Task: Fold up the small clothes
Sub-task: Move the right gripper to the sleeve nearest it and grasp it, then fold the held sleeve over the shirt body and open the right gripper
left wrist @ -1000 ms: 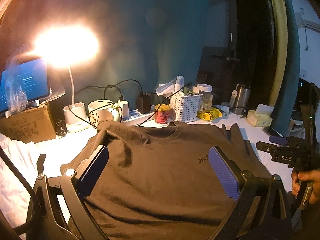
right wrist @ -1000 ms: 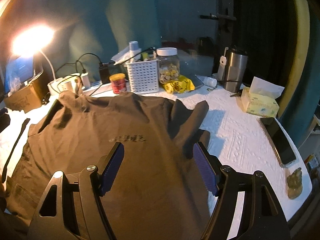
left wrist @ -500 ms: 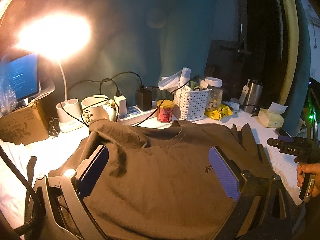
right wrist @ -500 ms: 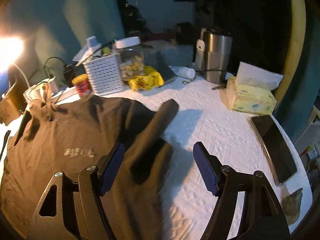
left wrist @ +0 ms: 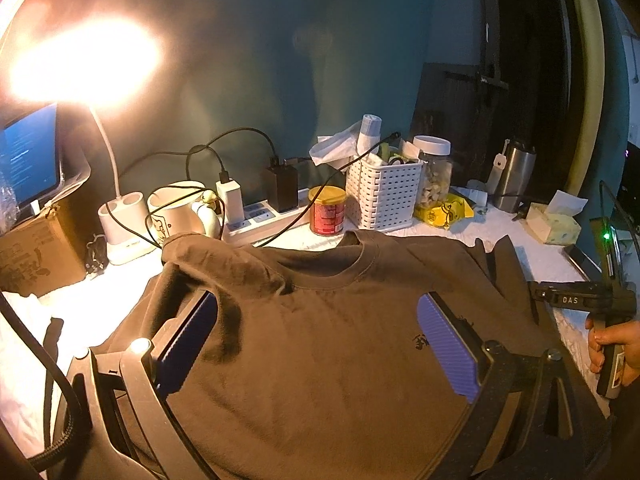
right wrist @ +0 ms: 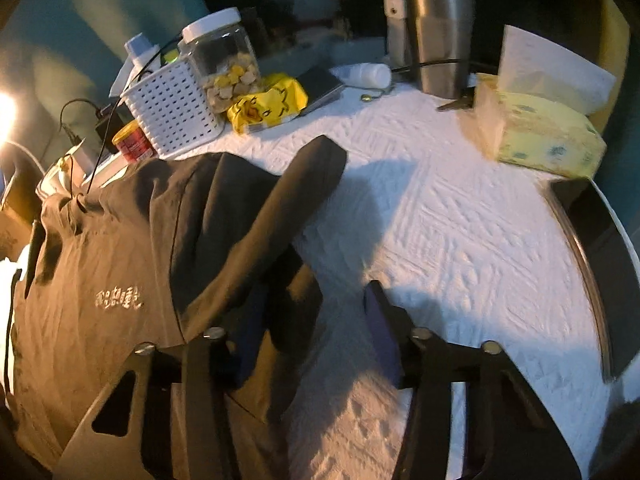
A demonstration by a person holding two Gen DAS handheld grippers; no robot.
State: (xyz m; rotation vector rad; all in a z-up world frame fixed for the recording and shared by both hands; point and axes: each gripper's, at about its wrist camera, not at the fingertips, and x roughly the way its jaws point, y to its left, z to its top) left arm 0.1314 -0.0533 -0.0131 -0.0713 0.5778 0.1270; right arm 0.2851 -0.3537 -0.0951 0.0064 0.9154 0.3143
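Observation:
A brown T-shirt (left wrist: pixel 320 344) lies front up on the white table cover, collar toward the back wall, with small print on its chest. My left gripper (left wrist: pixel 316 340) is open and hovers over the shirt's chest, holding nothing. In the right wrist view the shirt (right wrist: pixel 120 272) fills the left half, its right sleeve (right wrist: pixel 292 192) folded inward over the body. My right gripper (right wrist: pixel 316 336) is open and low at the shirt's right edge, one finger over the cloth and one over the bare cover. The right gripper's body also shows in the left wrist view (left wrist: pixel 576 300).
Along the back stand a lit lamp (left wrist: pixel 80 64), a mug (left wrist: pixel 176 212), a power strip (left wrist: pixel 260 220), a red can (left wrist: pixel 328 210), a white basket (right wrist: pixel 172 112), a jar (right wrist: pixel 224 64), a steel tumbler (right wrist: pixel 436 24) and a tissue box (right wrist: pixel 540 132). A phone (right wrist: pixel 600 264) lies at right.
My right gripper moved right and down, from over the shirt's chest to its right edge by the folded sleeve. My left gripper shifted slightly and stays open over the chest.

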